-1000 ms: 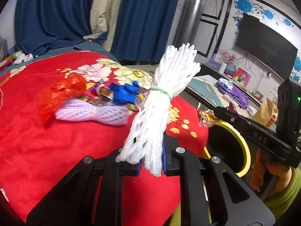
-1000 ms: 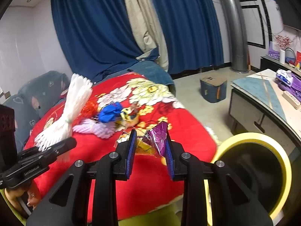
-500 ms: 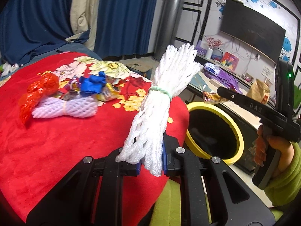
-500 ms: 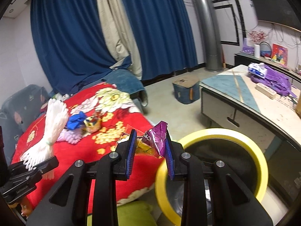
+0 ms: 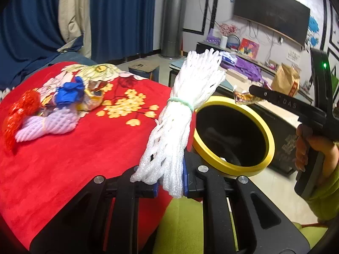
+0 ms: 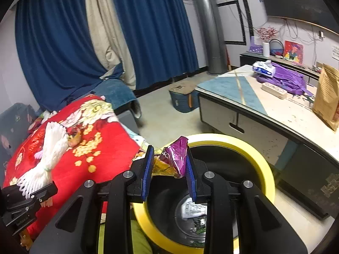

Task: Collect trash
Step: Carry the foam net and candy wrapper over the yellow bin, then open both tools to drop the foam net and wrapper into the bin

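Observation:
My left gripper (image 5: 170, 185) is shut on a white foam net bundle (image 5: 182, 114) tied with a green band, held upright over the edge of the red blanket (image 5: 70, 156). My right gripper (image 6: 169, 169) is shut on a crumpled purple and gold wrapper (image 6: 173, 160), above the near rim of the yellow-rimmed black bin (image 6: 264, 169). The bin (image 5: 233, 167) stands right of the blanket in the left wrist view, where the right gripper (image 5: 254, 94) hovers over its far rim. The bundle also shows in the right wrist view (image 6: 50, 148). More trash lies on the blanket: a red net (image 5: 19, 112), a white net (image 5: 46, 124), a blue piece (image 5: 70, 93).
White paper scrap (image 6: 193, 208) and dark bits lie in the bin's bottom. A low table (image 6: 243, 97) with a purple bag (image 6: 286, 78) and a brown paper bag (image 6: 327, 93) stands right of the bin. A small blue stool (image 6: 183, 99) is on the floor beyond.
Both grippers swung right, away from the blanket toward the bin, each keeping its load. The right gripper's wrapper now hangs over the bin's rim.

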{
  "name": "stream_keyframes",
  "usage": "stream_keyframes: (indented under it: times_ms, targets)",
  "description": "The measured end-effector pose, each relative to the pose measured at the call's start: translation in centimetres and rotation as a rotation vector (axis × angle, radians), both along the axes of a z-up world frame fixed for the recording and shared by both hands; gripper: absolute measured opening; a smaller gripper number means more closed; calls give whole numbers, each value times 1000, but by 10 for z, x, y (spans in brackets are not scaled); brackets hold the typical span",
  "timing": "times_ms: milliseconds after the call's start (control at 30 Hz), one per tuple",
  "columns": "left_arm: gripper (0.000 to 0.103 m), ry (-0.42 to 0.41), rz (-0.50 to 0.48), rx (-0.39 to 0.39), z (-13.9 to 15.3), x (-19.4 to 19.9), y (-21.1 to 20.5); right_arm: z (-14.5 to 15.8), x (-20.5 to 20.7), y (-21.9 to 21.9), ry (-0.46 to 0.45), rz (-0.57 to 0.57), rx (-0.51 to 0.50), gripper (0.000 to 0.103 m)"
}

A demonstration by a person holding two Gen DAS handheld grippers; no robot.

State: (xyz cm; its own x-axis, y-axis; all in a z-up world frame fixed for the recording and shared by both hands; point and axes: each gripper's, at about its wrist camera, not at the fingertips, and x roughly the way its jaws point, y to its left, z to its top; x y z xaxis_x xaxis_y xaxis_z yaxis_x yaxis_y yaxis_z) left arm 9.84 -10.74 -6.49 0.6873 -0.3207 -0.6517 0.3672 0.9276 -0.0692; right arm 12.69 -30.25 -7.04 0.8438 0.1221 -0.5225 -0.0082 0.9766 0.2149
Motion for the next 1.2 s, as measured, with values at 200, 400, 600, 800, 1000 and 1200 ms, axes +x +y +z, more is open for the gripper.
stream_keyframes:
  times_ms: [200, 400, 600, 800, 1000, 1200]
  targets:
    - [10, 16, -54, 47, -10, 7, -24, -10, -3, -18, 21, -41, 5, 27]
    - [11, 50, -123, 73, -20, 19, -55, -20, -8, -33, 39, -79, -4, 27]
    - [11, 88, -165, 90, -29, 34, -79, -31, -15, -45, 60, -107, -9, 27]
    - [11, 131, -201, 98, -40, 50, -100, -44, -20, -54, 89, -127, 1, 27]
    - [11, 178, -220, 110, -52, 64, -116, -54, -23, -65, 115, -150, 12, 27]
    - [12, 193, -229, 107, -56, 72, -123, -63, -22, -68, 144, -156, 27, 27]
